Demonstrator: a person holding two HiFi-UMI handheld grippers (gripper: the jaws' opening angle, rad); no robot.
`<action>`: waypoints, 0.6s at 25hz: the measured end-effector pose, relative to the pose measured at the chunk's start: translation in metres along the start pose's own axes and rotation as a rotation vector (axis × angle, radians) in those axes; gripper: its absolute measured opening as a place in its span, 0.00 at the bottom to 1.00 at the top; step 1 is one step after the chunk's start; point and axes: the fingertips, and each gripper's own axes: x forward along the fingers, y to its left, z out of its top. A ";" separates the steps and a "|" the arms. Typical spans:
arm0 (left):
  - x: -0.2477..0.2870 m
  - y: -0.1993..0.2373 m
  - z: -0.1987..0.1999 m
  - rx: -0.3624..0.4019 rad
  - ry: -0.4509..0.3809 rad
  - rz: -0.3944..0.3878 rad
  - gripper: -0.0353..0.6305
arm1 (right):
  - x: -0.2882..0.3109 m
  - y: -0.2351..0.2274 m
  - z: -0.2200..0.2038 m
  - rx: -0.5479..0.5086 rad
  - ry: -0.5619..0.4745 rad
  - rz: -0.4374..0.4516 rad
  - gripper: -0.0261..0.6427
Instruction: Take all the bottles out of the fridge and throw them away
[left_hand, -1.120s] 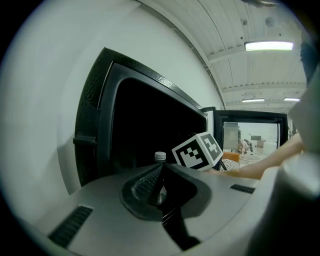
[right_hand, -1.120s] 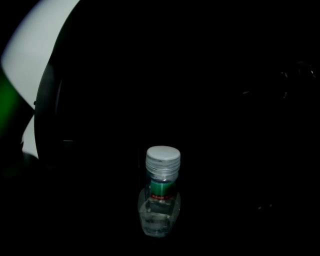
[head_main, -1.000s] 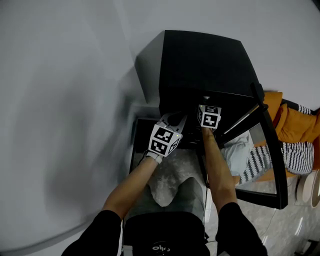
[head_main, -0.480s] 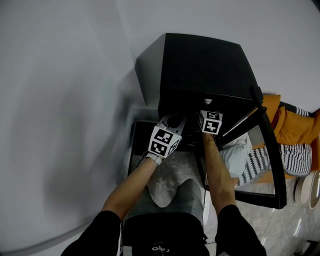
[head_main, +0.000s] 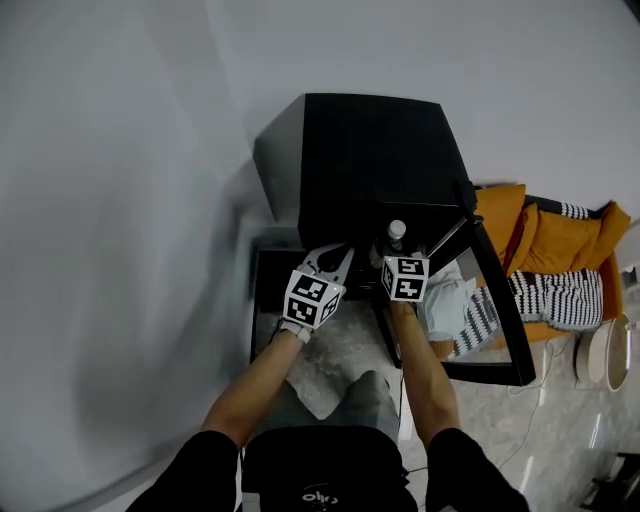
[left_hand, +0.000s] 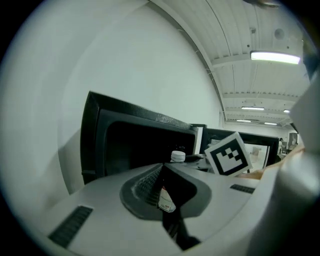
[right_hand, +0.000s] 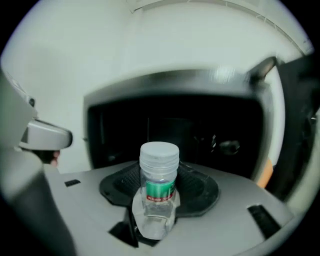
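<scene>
Bottle (right_hand: 159, 162) upright in right tool (right_hand: 159, 194), jaws just closed on it.

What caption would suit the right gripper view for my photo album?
Right gripper clamps a clear, white-capped bottle before the open black fridge.

Fridge (head_main: 370, 150) black; bottle (right_hand: 158, 194) clear, white cap, green label; cloth (head_main: 545, 235) orange.

Inside of fridge (right_hand: 175, 130) too dark to read. Base of bottle (right_hand: 158, 192) sunk out of sight in the right claw (right_hand: 156, 220), jaws just closed onto it. From the head view, only its cap showing above the marker cube (head_main: 405, 277). In the left claw (left_hand: 166, 195), just a sliver of label (left_hand: 165, 199), not identifiable.
</scene>
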 end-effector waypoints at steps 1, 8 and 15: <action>-0.005 -0.005 0.008 -0.008 0.003 -0.001 0.06 | -0.014 0.003 0.007 0.003 0.002 0.004 0.35; -0.045 -0.039 0.062 -0.022 0.023 -0.017 0.06 | -0.107 0.020 0.062 0.005 0.011 0.015 0.35; -0.077 -0.062 0.084 -0.026 0.022 -0.030 0.06 | -0.168 0.028 0.094 -0.005 -0.010 0.012 0.35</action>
